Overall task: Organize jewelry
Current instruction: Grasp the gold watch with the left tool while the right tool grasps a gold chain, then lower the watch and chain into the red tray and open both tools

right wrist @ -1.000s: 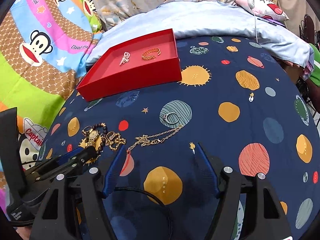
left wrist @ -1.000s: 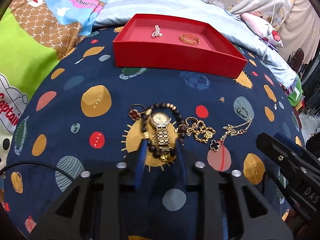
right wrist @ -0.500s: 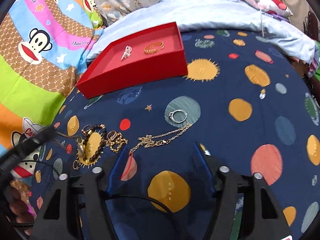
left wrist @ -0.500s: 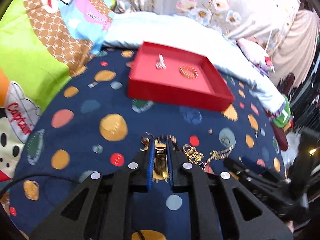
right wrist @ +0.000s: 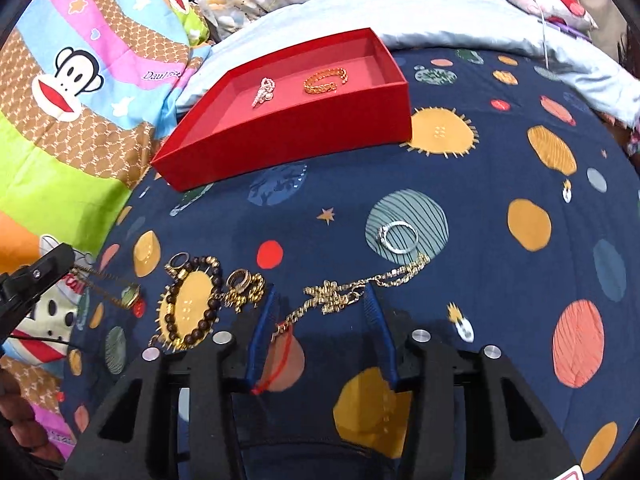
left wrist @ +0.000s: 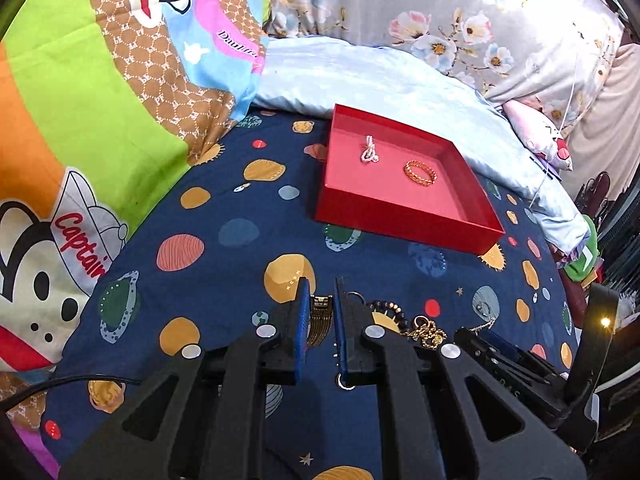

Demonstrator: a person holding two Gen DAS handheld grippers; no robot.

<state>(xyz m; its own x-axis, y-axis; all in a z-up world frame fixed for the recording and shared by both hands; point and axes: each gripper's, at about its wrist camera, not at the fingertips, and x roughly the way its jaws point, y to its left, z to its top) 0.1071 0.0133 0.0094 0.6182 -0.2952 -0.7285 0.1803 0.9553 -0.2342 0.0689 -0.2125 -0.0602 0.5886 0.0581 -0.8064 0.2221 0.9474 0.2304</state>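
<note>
Left gripper point(left wrist: 320, 312), fingers clamped on gold watch point(left wrist: 320, 320), lower centre; right gripper point(right wrist: 320, 312), fingers wide, straddling gold chain point(right wrist: 352, 292); red tray point(left wrist: 404, 216), upper right.

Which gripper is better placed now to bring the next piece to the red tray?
Left. The left gripper is shut on the gold watch; the right gripper is open over the gold chain, holding nothing.

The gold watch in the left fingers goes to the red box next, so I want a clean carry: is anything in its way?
Nothing visible does. Between the gold watch in the left gripper and the red box lies only bare planet-print bedspread.
</note>
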